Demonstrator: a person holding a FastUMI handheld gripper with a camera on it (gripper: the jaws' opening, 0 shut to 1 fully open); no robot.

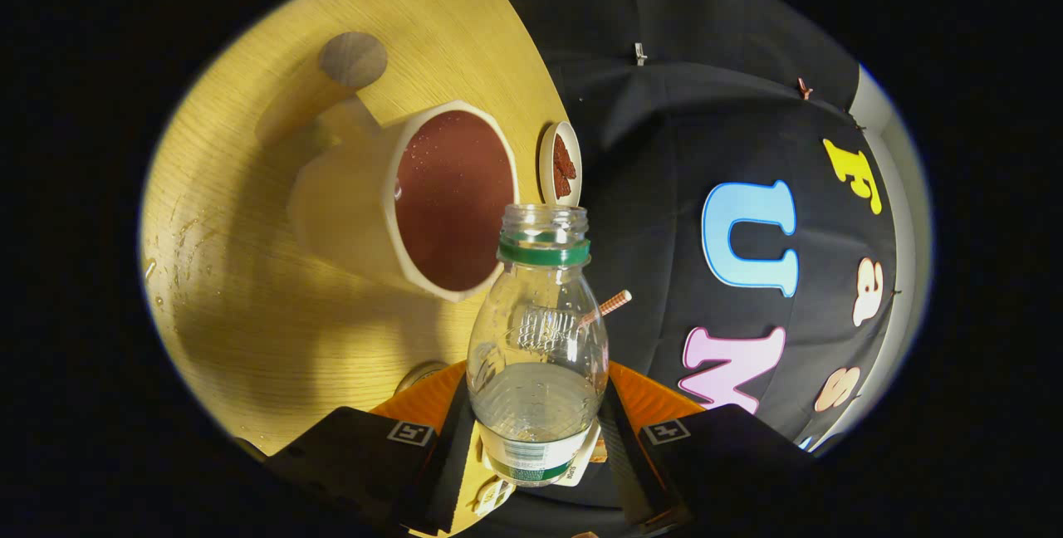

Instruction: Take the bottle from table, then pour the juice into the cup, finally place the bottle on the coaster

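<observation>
Your gripper [536, 430] is closed on the bottle [537, 355]: both fingers press against its lower body, one on each side, with the label end nearest you and the open neck pointing away. The whole view is rolled over, so you are holding the bottle tipped, its mouth just short of the cup's rim. The bottle looks nearly drained; only a little clear liquid seems to sit in the lower part, though the glare makes that hard to judge.

Just beyond the neck and a little to the left is the cup [399, 198], with a dark reddish inside that may be juice or may be its lining; you cannot tell from here. Droplets speckle its inner wall and the table [249, 289] on the far side of it.

Beside the cup, straight ahead past the bottle mouth, a small round dish [560, 164] holds something dark red. Farther out past the cup lies a flat grey disc [354, 59], probably the coaster.

By this showing, the take is done and the pour is at or near its end. Setting the bottle upright on the coaster remains.
</observation>
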